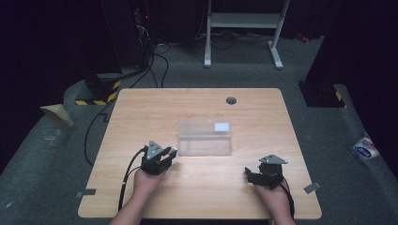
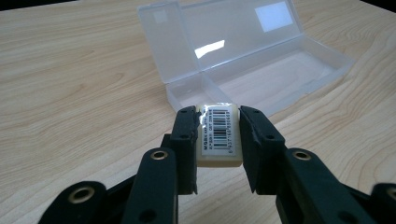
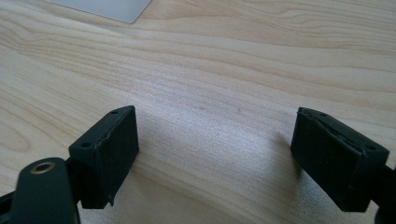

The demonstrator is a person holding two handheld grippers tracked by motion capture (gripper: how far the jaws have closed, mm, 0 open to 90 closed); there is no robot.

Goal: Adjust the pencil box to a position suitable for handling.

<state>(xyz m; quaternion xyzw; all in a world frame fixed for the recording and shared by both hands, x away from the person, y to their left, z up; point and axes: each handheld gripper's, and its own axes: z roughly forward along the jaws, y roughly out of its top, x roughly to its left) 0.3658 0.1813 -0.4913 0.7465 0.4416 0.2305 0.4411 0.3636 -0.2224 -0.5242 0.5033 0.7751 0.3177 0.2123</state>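
Left gripper view, left claw (image 2: 218, 135) pinching barcoded eraser (image 2: 219, 133), clear case (image 2: 261, 70) open, right claw (image 3: 215, 154) spread.

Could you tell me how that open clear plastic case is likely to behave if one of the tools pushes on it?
The clear case looks thin-walled and holds nothing, so it is probably light and would slide on the smooth table. Its lid stands open behind the tray, so a push high up may tip it or swing it shut.
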